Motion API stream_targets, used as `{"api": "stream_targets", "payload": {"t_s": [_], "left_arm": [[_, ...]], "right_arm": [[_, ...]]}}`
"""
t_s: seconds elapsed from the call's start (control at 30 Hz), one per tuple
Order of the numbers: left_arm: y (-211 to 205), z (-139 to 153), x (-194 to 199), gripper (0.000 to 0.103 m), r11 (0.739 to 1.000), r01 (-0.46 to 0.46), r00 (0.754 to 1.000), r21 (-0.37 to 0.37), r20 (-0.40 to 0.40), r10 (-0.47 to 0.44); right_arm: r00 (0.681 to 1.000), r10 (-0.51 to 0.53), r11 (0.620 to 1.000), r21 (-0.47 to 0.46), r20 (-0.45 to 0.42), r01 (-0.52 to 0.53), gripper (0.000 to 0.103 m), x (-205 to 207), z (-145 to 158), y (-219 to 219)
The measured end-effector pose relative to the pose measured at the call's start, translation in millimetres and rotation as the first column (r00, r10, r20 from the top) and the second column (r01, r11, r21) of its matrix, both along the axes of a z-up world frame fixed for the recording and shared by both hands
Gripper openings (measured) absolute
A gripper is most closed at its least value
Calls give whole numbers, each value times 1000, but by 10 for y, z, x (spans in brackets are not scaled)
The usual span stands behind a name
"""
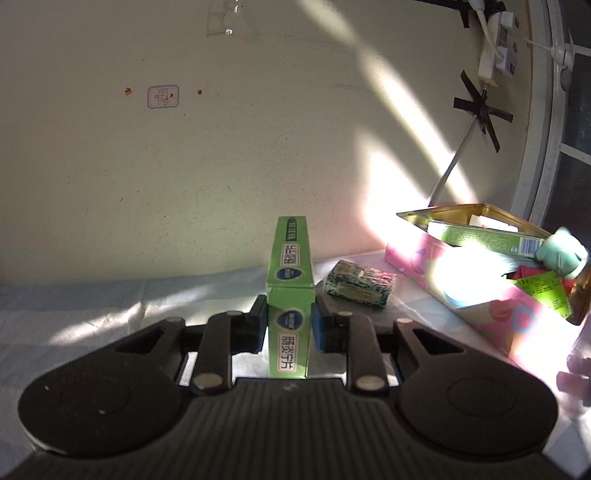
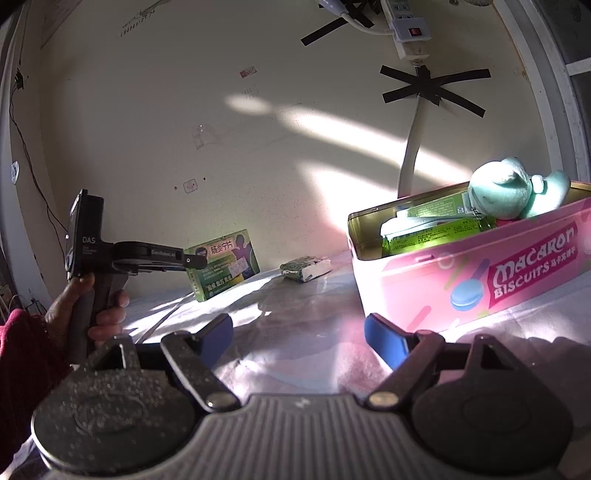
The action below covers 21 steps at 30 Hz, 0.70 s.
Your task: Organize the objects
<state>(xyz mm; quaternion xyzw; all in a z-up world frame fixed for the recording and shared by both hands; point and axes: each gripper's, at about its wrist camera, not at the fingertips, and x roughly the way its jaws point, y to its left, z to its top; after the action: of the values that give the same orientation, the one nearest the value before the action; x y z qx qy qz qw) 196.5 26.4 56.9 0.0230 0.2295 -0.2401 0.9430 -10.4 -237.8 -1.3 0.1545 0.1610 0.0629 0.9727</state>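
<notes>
1. The left gripper (image 1: 290, 325) is clamped on a green medicine box (image 1: 290, 291); its blue pads press the box's two narrow sides. The box stands on edge between the fingers, its long axis pointing away from the camera toward the wall.
2. In the right wrist view, the same green medicine box (image 2: 221, 264) is seen side-on at the tip of the left gripper (image 2: 192, 260), clear of the cloth-covered table (image 2: 295, 332). A person's hand (image 2: 88, 306), with a dark red sleeve, grips the tool's handle.
3. The right gripper (image 2: 299, 334) stands wide, with nothing between its blue pads. It sits low over the table, just in front of the pink biscuit tin (image 2: 480, 280).
4. The pink biscuit tin (image 1: 476, 295) is open at the top and lies to the right of the held box. It contains green cartons and a teal plush toy (image 2: 517, 188) leaning at its far rim.
5. A small green-patterned packet (image 1: 358, 282) lies flat on the table between the held box and the tin, touching neither.
6. A power strip (image 2: 408, 33) is taped to the wall above the tin.
</notes>
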Motion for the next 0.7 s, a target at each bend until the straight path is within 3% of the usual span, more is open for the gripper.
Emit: {"api": "stream_targets", "payload": {"t_s": [0.13,0.27,0.33,0.43,0.47,0.53,0.7], "left_arm": [[258,55,-674,26,990,72,993,-124,-86,-83],[556,-52,-1165,27,957,126,964,-260,-196,-180],[638,-153,-1315,27,950,117,952,-291,-239,-191],[726,-205,-1401,39,979,-1,969,-202,-240,-48],[777,-217,-1407,53,983,-59,969,-176,-246,14],[940,-229,-1418,55,974,-140,959,-178,-270,88],[1074,-282,-1595,55,963,-179,950,-201,-290,116]], "right_arm": [[999,47,999,0,5,-47,83,-23,25,9],[973,233,969,87,-3,-232,85,-11,120,35],[953,303,947,114,-17,-299,85,49,184,85],[921,384,918,130,-65,-374,85,217,248,242],[915,394,916,116,-83,-383,85,274,251,313],[905,406,914,67,-123,-401,85,375,235,481],[867,469,880,12,-170,-474,84,458,192,782]]}}
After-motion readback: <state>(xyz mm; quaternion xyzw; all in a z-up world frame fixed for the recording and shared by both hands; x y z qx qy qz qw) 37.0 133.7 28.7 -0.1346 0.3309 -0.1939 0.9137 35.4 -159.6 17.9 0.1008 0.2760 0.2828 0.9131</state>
